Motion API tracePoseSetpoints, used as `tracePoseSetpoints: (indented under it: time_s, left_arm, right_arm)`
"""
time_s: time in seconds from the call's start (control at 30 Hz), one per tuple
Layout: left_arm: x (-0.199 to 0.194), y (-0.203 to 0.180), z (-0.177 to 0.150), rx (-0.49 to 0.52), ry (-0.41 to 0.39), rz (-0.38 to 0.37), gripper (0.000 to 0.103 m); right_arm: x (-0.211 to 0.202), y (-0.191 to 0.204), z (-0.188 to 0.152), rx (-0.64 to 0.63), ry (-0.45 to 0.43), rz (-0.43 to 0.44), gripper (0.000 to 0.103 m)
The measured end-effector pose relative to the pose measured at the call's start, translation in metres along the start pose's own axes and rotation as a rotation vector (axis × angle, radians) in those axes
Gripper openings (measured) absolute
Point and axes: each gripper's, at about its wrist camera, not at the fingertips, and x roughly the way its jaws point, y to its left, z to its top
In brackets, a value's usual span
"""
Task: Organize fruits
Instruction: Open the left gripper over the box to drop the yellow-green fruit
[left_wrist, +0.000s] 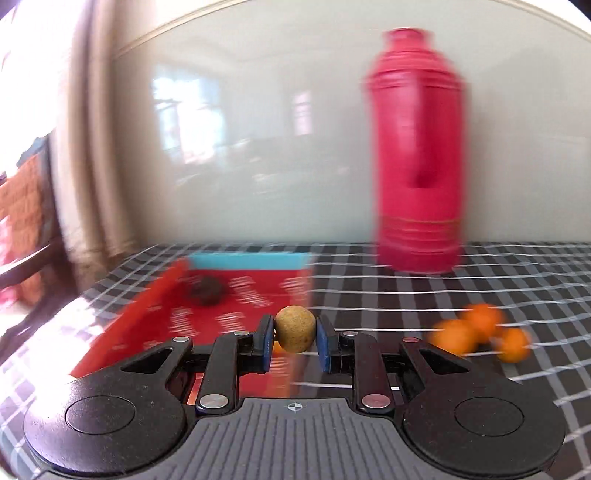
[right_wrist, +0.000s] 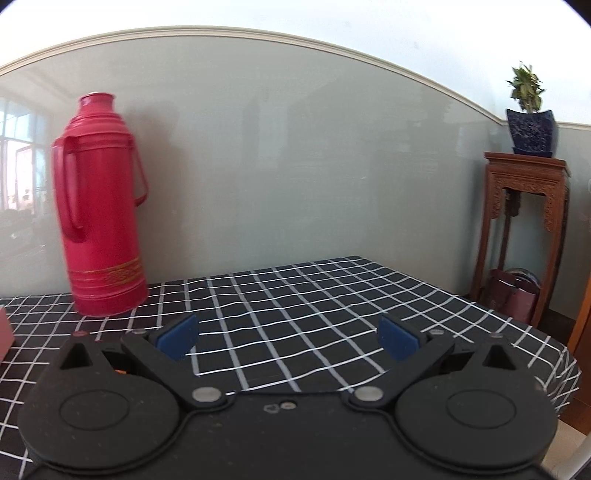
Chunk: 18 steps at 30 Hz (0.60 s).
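Observation:
My left gripper (left_wrist: 294, 338) is shut on a small round tan fruit (left_wrist: 295, 329), held above the near edge of a red box (left_wrist: 255, 291) with a blue far wall. A dark round fruit (left_wrist: 207, 291) lies inside the box. Three small oranges (left_wrist: 480, 330) lie on the checked cloth to the right of the gripper. The left wrist view is blurred by motion. My right gripper (right_wrist: 288, 338) is open and empty above the black-and-white checked tablecloth (right_wrist: 295, 314). A sliver of the red box (right_wrist: 5, 328) shows at the far left of the right wrist view.
A tall red thermos (left_wrist: 419, 155) stands at the back of the table against the grey wall; it also shows in the right wrist view (right_wrist: 101, 206). A carved wooden stand (right_wrist: 524, 229) with a potted plant (right_wrist: 530, 122) stands beyond the table's right edge.

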Motion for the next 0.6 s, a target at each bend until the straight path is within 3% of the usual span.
tracePoseSetpoints:
  time_s: [0.17, 0.33, 0.4, 0.43, 0.47, 0.6]
  left_arm:
    - [0.022, 0.051, -0.001, -0.086, 0.086, 0.086, 0.024]
    - [0.029, 0.076, -0.007, -0.148, 0.146, 0.108, 0.026]
    - [0.03, 0.082, -0.009, -0.176, 0.16, 0.095, 0.043]
    - [0.027, 0.084, -0.01, -0.189, 0.161, 0.102, 0.07]
    - [0.024, 0.086, -0.01, -0.192, 0.15, 0.113, 0.085]
    - [0.007, 0.093, -0.009, -0.172, 0.083, 0.142, 0.093]
  right_arm:
    - [0.0, 0.03, -0.002, -0.029, 0.006, 0.092, 0.097]
    - [0.002, 0.056, -0.006, -0.066, 0.023, 0.162, 0.097]
    - [0.001, 0.065, -0.007, -0.072, 0.031, 0.187, 0.097]
    - [0.001, 0.069, -0.008, -0.076, 0.035, 0.201, 0.097]
    - [0.001, 0.074, -0.008, -0.079, 0.04, 0.216, 0.097]
    - [0.004, 0.089, -0.009, -0.08, 0.066, 0.281, 0.097]
